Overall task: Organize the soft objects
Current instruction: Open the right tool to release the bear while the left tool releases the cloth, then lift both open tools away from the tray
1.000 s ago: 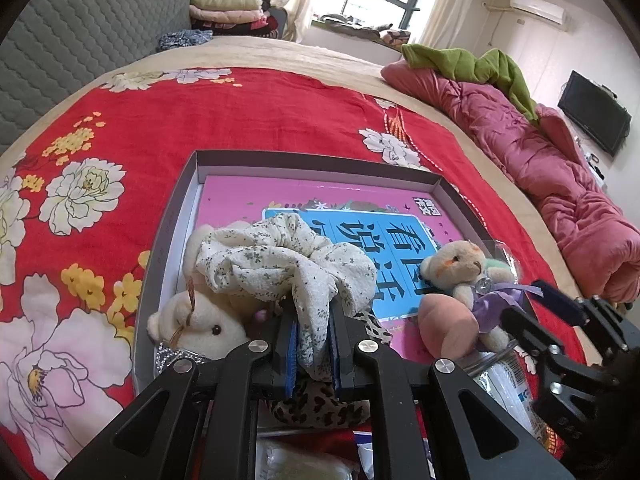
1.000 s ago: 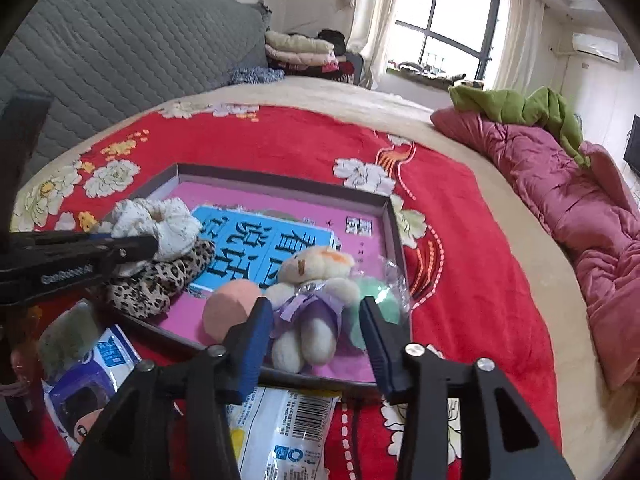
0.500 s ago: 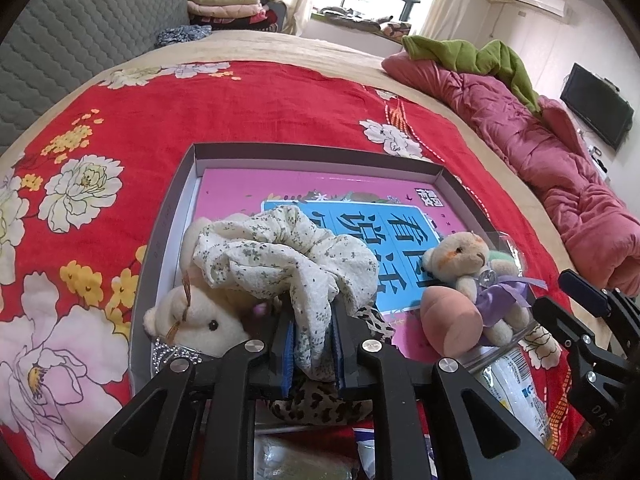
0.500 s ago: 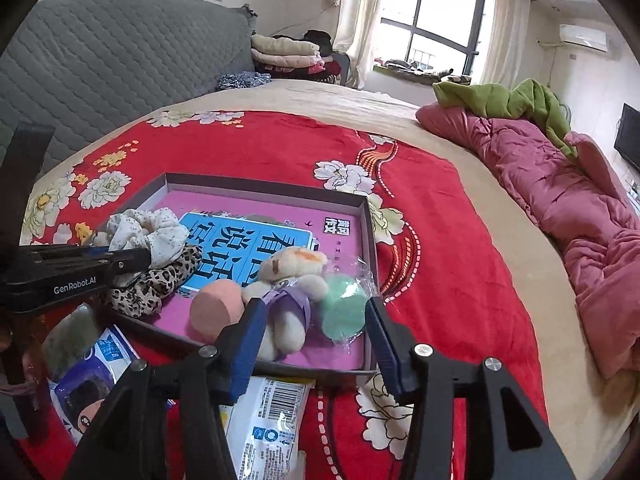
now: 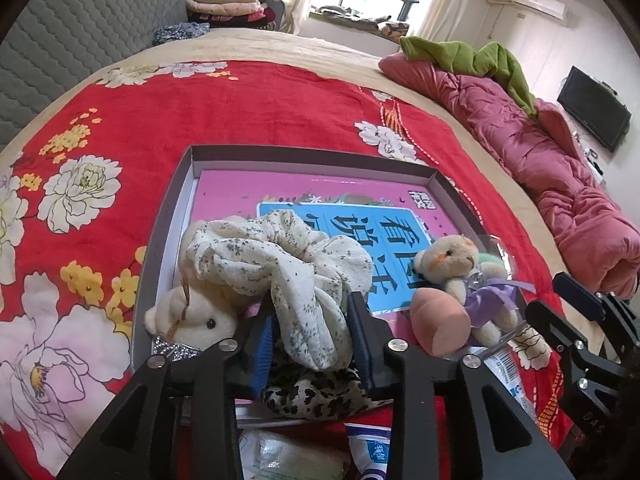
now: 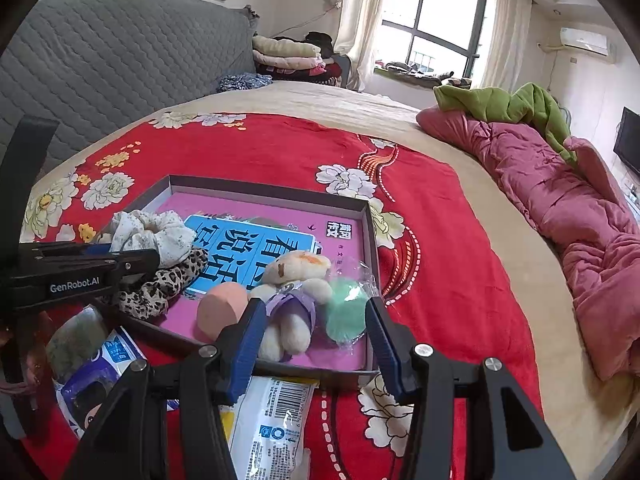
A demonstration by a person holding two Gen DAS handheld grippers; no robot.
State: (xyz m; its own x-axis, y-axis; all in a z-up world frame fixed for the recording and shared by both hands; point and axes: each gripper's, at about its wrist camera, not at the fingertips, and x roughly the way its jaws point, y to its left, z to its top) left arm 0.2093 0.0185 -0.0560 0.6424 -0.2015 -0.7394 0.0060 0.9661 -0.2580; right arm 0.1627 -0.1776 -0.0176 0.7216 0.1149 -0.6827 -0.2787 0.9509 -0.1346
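A grey tray [image 5: 312,156] with a pink and blue book lining it lies on the red flowered bedspread. My left gripper [image 5: 312,340] hangs over its near left corner. Its jaws are opening around the white floral scrunchie [image 5: 288,256], which slumps between them, no longer squeezed, on a leopard-print scrunchie [image 5: 316,394] and a white plush bear [image 5: 192,320]. My right gripper [image 6: 314,308] stands open above the tray's near edge. Just beyond its fingertips sit a small bear with a purple ribbon [image 6: 296,272], a pink sponge [image 6: 222,308] and a green puff in plastic [image 6: 346,312].
Plastic packets [image 6: 276,420] and a blue packet [image 6: 100,376] lie on the bedspread in front of the tray. A pink quilt [image 6: 560,200] with a green blanket [image 6: 500,108] runs along the right. A grey padded headboard [image 6: 100,68] and folded clothes [image 6: 288,56] are at the back.
The left jaws, pinched on the white scrunchie before, have spread apart and the scrunchie has sagged between them. The right gripper has drawn back a little from the small bear.
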